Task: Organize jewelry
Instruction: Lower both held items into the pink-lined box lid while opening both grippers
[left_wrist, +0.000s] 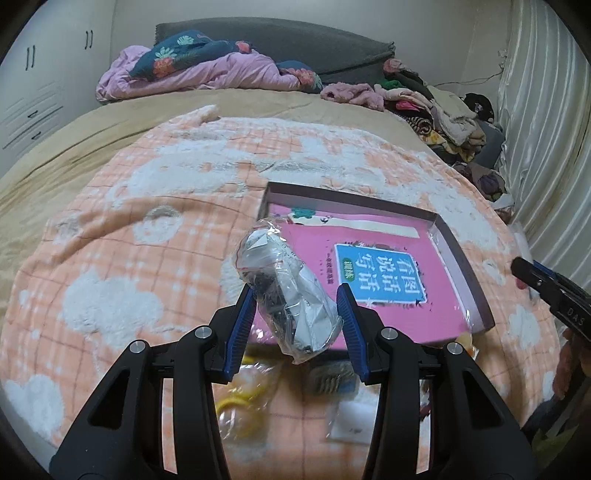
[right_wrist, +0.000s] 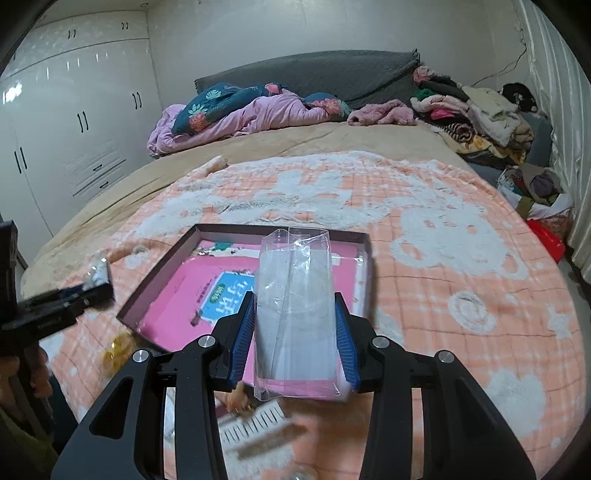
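Jewelry bag (left_wrist: 288, 291), crumpled plastic with dark pieces inside, sits clamped in our left gripper (left_wrist: 297, 295), raised above the tray (left_wrist: 469, 266) just ahead. It looks light, soft and slippery, so we judge mid-body the safest hold. Our right gripper (right_wrist: 295, 314) is clamped on an empty clear sleeve (right_wrist: 295, 295), flimsy, above the bed (right_wrist: 461, 258).
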